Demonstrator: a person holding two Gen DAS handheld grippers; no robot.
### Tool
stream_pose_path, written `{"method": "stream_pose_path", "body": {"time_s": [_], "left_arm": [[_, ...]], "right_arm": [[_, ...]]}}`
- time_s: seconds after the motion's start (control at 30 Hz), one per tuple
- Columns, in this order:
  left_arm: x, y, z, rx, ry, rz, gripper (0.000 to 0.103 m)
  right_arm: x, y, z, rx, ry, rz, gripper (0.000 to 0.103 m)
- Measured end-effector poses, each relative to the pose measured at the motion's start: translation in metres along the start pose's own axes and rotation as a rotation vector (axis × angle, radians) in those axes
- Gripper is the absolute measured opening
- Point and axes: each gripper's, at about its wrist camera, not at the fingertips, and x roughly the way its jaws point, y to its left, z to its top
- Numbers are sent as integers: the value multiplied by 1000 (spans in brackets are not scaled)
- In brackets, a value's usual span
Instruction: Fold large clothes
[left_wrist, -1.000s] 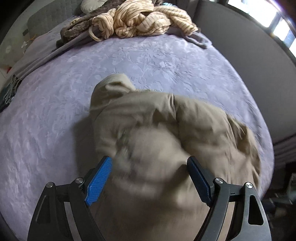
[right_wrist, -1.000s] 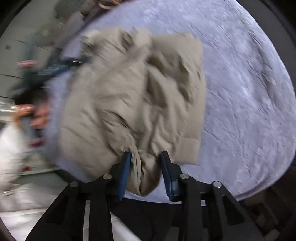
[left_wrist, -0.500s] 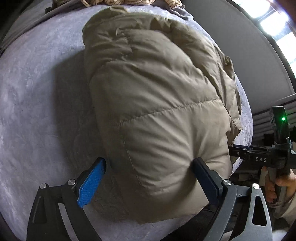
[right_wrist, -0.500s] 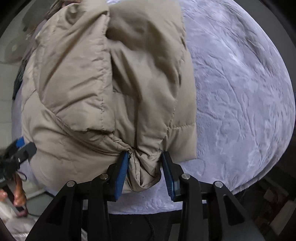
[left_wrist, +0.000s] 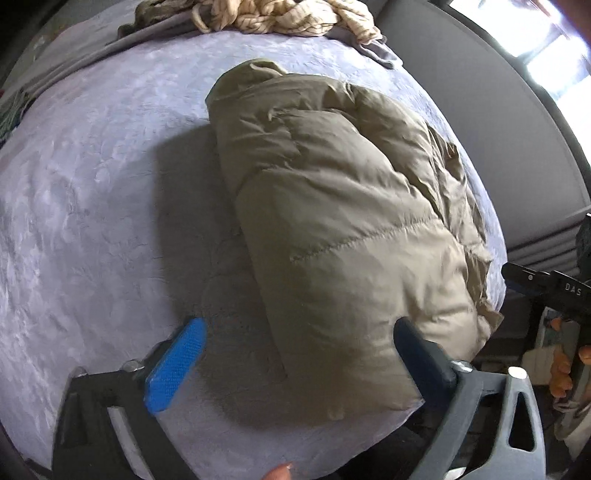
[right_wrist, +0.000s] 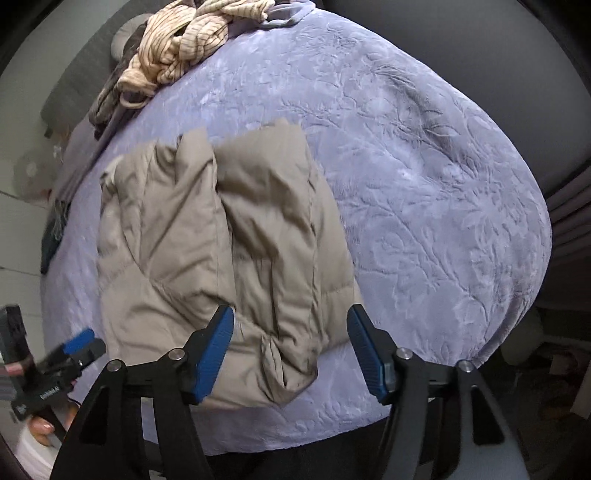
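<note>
A khaki puffer jacket (left_wrist: 340, 206) lies folded in a thick bundle on the lavender bedspread (left_wrist: 92, 177), near the bed's front edge. My left gripper (left_wrist: 295, 350) hovers over its near left corner. Its jaws are still opening; one pad is over bare bedspread and the other over the jacket's edge, gripping nothing. In the right wrist view the jacket (right_wrist: 221, 240) shows two folded panels side by side. My right gripper (right_wrist: 291, 347) is also opening, and a bunched bit of hem lies loose between its blue pads (right_wrist: 218, 347). Each gripper appears at the edge of the other's view.
A heap of cream striped clothes (left_wrist: 288, 14) and grey garments (right_wrist: 107, 99) sits at the bed's far end. The bedspread (right_wrist: 424, 184) stretches wide to the right of the jacket. A dark padded wall (left_wrist: 498, 110) lines the far side. The bed's front edge is just below the grippers.
The right gripper's jaws spread apart and let go of the bunched hem. The left jaws widened, and the left gripper drew back, so more of the bedspread shows. The jacket now rests on the bed.
</note>
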Motion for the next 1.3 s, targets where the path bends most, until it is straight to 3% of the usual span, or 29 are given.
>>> {"method": "stream_pose_path", "body": {"time_s": [0.2,0.3,0.53,0.6,0.63,0.73,0.87,1.13,1.23,1.3], "left_arm": [[0,-3,15,-50,-5,40,103],[5,-4,22,-69,-5,52,103],[26,0,42,-139,33,-42,103],[34,4,47,-163,45,-86,103],[38,4,48,-168,50,-93,103],[50,5,54,-174,71,-89,103],[58,10,59,-198,81,-140,103],[84,47,64,-330,126,-320,103],[92,54,67,-355,132,-355,103],[96,55,71,-348,138,-365,103]], "right_arm": [[27,14,37,-48,65,30,68],[35,11,48,-64,90,63,82],[52,-3,78,-84,105,125,82],[57,-8,85,-83,114,173,90],[60,-10,88,-78,122,192,103],[74,-18,97,-53,153,256,103],[98,-29,101,4,230,339,103],[143,-51,108,165,267,436,103],[149,-48,109,214,274,568,103],[148,-41,110,252,305,759,103]]}}
